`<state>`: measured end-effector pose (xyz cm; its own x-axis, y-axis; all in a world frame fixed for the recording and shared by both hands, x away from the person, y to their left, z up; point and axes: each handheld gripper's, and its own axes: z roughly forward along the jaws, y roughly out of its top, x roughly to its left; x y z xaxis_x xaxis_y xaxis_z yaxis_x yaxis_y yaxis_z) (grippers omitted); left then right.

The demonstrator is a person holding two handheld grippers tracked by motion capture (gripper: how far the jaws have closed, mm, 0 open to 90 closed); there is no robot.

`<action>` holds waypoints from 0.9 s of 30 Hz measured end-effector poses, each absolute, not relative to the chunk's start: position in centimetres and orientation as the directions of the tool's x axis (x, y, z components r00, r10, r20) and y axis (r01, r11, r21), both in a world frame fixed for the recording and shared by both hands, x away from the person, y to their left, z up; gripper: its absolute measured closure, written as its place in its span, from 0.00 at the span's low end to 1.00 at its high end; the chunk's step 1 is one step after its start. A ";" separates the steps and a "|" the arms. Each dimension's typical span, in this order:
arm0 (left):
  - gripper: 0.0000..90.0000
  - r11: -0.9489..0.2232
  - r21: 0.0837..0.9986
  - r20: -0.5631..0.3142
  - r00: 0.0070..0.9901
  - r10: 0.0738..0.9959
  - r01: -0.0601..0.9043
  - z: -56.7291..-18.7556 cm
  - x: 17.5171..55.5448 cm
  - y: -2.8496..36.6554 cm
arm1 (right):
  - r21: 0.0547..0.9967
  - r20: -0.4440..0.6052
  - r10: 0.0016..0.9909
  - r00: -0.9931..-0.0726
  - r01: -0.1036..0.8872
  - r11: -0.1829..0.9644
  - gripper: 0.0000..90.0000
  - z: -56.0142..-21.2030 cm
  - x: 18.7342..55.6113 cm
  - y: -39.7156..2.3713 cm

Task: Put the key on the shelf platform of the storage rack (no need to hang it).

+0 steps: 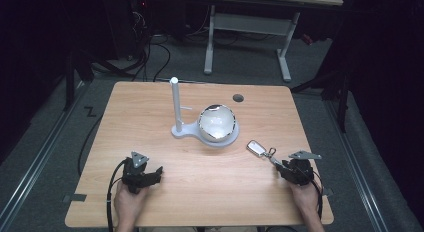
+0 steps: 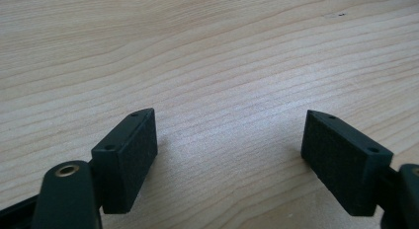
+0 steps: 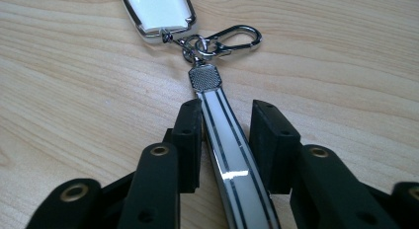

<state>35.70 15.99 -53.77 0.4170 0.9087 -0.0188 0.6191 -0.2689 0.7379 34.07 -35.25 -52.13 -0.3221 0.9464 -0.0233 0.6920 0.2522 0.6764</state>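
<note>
straddling the keychain strap (image 3: 232,155), right hand-held gripper (image 3: 226,140) spread narrowly, left hand-held gripper (image 2: 230,150) spread wide

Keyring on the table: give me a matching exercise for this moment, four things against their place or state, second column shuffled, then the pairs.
Things:
1. left tongs
2. right tongs
3. glass ball
4. white post

Places or states:
A. sits in the round dish of the white stand
B. jaws wide apart over bare wood
C. stands upright at the left end of the stand
D. jaws on either side of the keyring's strap, a gap showing on one side

Pairs: 1-B, 2-D, 3-A, 4-C
</note>
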 end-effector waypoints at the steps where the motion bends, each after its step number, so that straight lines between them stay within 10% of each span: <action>1: 0.25 -0.269 0.738 -0.019 0.417 0.909 0.619 -53.8 35.7 16.0 | 0.676 -0.022 0.946 -0.322 0.693 0.252 0.77 -52.1 34.0 -35.2; 27: 0.24 -0.269 0.738 -0.018 0.417 0.909 0.619 -53.8 35.7 16.0 | 0.754 0.058 0.915 -0.399 0.618 0.221 0.84 -49.5 33.4 -35.4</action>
<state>35.70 15.98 -53.77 0.4171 0.9087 -0.0182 0.6189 -0.2693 0.7379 33.39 -35.42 -49.55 -0.3987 0.9152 0.0583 0.6181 0.2212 0.7543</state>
